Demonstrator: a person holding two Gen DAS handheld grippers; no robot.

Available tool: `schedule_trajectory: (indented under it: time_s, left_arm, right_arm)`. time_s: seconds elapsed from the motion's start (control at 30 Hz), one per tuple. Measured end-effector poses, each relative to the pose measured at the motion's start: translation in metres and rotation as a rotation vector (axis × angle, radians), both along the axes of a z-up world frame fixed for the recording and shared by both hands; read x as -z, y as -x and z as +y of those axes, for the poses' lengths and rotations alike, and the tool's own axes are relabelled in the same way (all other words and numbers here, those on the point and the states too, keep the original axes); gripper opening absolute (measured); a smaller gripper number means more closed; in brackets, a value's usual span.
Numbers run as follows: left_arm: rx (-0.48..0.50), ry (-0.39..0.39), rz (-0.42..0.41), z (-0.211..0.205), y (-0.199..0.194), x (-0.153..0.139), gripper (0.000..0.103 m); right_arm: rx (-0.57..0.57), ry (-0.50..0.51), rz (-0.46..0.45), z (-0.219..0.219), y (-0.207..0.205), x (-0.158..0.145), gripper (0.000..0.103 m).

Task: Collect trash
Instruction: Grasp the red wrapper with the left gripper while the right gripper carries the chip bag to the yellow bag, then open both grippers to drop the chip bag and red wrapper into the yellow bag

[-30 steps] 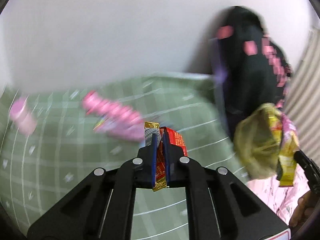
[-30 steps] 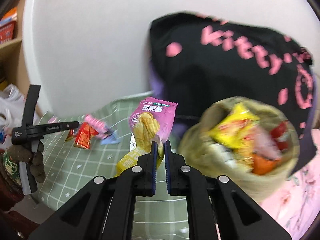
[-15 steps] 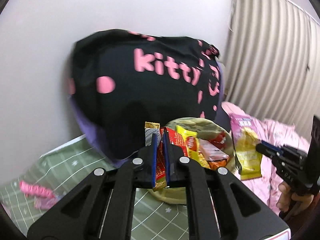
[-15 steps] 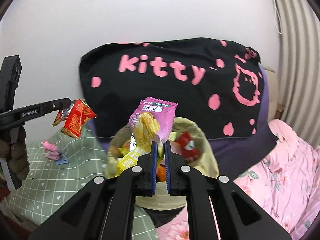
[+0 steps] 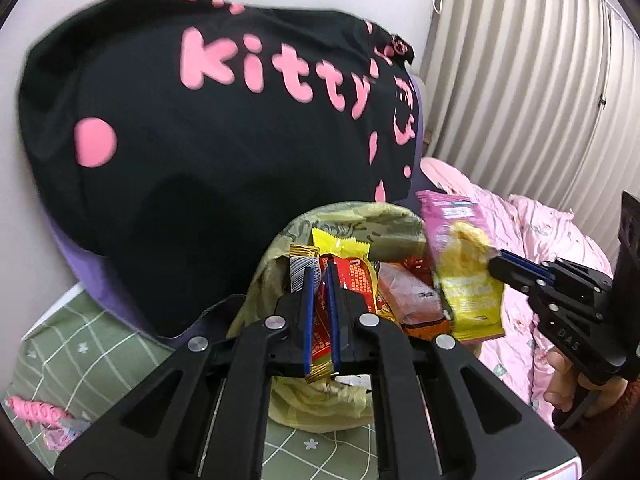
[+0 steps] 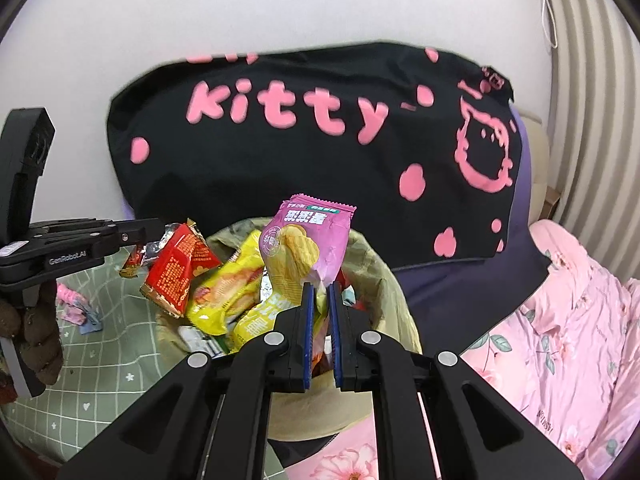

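Note:
My left gripper (image 5: 319, 280) is shut on a red and gold snack wrapper (image 5: 356, 280) and holds it over the open mouth of a bin lined with a yellow-green bag (image 5: 360, 216). The bin is full of several snack packets. My right gripper (image 6: 320, 292) is shut on the lower part of a pink and yellow chip bag (image 6: 308, 240), also above the bin's rim (image 6: 372, 264). Each gripper shows in the other's view: the left gripper (image 6: 144, 236) with its red wrapper (image 6: 180, 268) at the bin's left, the right gripper (image 5: 496, 264) with the chip bag (image 5: 460, 264) at its right.
A black pillow (image 6: 320, 140) with pink "kitty" lettering leans on the wall right behind the bin, over a purple cushion (image 6: 460, 292). Pink floral bedding (image 6: 560, 320) lies to the right. A green checked cloth (image 5: 100, 352) to the left bears a pink wrapper (image 5: 36, 416).
Both grippers have swung from over the green cloth to above the bin, each still holding its wrapper. The bin and pillow now fill both views.

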State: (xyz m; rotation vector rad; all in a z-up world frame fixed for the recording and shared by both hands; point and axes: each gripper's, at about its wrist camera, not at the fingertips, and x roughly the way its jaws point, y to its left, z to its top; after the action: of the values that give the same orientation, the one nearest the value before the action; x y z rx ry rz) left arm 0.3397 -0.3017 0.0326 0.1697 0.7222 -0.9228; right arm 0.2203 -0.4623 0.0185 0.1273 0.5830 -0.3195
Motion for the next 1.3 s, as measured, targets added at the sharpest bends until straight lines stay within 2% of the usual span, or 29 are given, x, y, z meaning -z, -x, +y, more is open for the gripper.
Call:
schedule_trajectory:
  time_s: [0.23, 0.5, 0.6, 0.7, 0.77, 0.83, 1.03, 1.13, 1.3]
  left_arm:
    - [0.009, -0.024, 0.058, -0.015, -0.018, 0.022, 0.006]
    - [0.022, 0.031, 0.139, -0.018, -0.027, 0.027, 0.006]
    - [0.032, 0.048, 0.138, -0.015, -0.024, 0.025, 0.009]
    - [0.018, 0.078, 0.146, -0.004, -0.022, 0.022, 0.017]
    - [-0.005, 0.104, 0.142, 0.004, -0.020, 0.019, 0.027]
    - [-0.027, 0.122, 0.129, 0.013, -0.017, 0.015, 0.033]
    - [-0.089, 0.100, 0.083, 0.034, -0.009, 0.008, 0.035]
    - [-0.140, 0.088, 0.045, 0.052, 0.001, 0.006, 0.035]
    - [-0.190, 0.089, 0.037, 0.079, 0.002, 0.007, 0.036]
  right_arm:
    - [-0.012, -0.041, 0.071, -0.002, -0.023, 0.026, 0.008]
    - [-0.001, -0.042, 0.067, 0.000, -0.023, 0.026, 0.008]
    - [0.009, -0.041, 0.057, -0.002, -0.020, 0.025, 0.009]
    - [0.017, -0.050, 0.043, -0.005, -0.016, 0.025, 0.013]
    - [0.010, -0.045, 0.040, -0.003, -0.015, 0.026, 0.029]
    - [-0.005, -0.027, 0.043, 0.001, -0.016, 0.027, 0.035]
    - [-0.003, 0.036, 0.041, 0.013, -0.015, 0.025, 0.035]
    - [-0.002, 0.037, 0.005, 0.018, -0.009, 0.018, 0.036]
    - [-0.025, 0.044, -0.059, 0.037, -0.004, 0.002, 0.037]
